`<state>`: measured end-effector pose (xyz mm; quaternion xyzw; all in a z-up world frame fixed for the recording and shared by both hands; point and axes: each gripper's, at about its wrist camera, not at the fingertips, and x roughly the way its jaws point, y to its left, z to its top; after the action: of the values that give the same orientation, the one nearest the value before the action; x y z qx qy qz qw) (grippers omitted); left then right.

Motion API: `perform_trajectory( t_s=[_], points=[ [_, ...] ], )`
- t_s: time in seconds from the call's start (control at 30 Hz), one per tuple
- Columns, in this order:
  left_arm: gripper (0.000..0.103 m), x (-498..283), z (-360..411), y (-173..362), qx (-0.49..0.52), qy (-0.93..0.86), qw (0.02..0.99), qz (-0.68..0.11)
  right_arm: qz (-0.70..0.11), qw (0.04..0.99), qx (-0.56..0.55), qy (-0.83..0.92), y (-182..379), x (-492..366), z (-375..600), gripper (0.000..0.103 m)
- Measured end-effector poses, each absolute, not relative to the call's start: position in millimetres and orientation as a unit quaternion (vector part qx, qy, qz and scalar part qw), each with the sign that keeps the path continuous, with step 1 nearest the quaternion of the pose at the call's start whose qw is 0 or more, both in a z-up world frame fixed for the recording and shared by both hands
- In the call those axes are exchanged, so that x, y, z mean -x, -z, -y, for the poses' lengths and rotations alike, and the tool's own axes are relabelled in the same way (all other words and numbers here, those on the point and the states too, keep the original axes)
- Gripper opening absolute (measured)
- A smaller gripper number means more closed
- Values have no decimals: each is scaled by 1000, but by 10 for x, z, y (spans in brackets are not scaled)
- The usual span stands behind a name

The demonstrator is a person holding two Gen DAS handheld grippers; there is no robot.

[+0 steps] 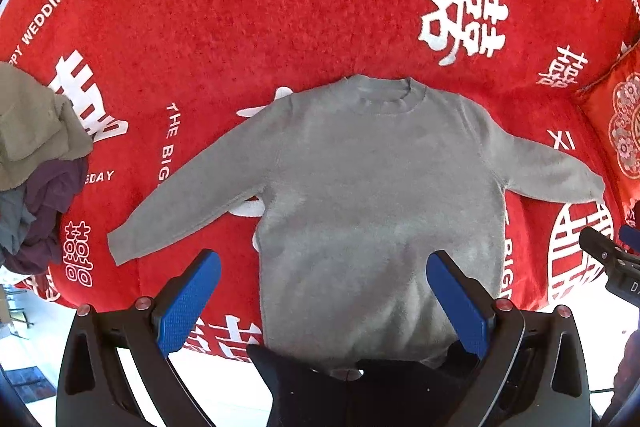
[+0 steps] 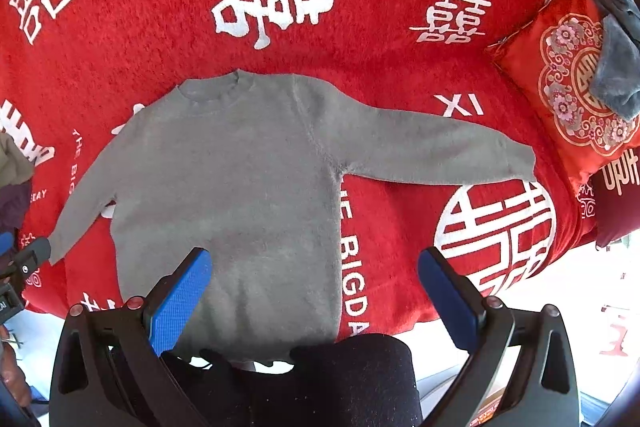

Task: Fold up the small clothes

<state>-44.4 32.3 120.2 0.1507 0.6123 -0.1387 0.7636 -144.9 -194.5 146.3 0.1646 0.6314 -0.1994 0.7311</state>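
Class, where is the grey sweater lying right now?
In both wrist views the grey sweater lies flat, sleeves spread, on the red blanket, between the clothes pile on the left and the red cushion on the right.

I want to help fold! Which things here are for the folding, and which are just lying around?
For the folding:
- grey sweater, spread flat
- left gripper, open
- right gripper, open

Just lying around:
- pile of clothes, perhaps next
- red cushion
- grey cloth on the cushion
- red blanket underneath
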Motion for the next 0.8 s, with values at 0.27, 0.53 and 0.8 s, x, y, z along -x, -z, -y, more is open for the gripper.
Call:
perform_trajectory(
  t_s=[0.27, 0.53, 0.8],
  points=[
    [103, 299, -578, -1045, -125, 112, 769, -616, -633, 736, -149, 186, -1409, 1326, 1915, 103],
    [103, 222, -909, -719, -108, 85, 758, -637, -628, 742, -152, 179, -1194, 1211, 1847, 103],
    [103, 91, -1245, -130, -99, 56, 740, -663, -635, 741, -149, 160, -660, 1044, 1599, 103]
  ],
)
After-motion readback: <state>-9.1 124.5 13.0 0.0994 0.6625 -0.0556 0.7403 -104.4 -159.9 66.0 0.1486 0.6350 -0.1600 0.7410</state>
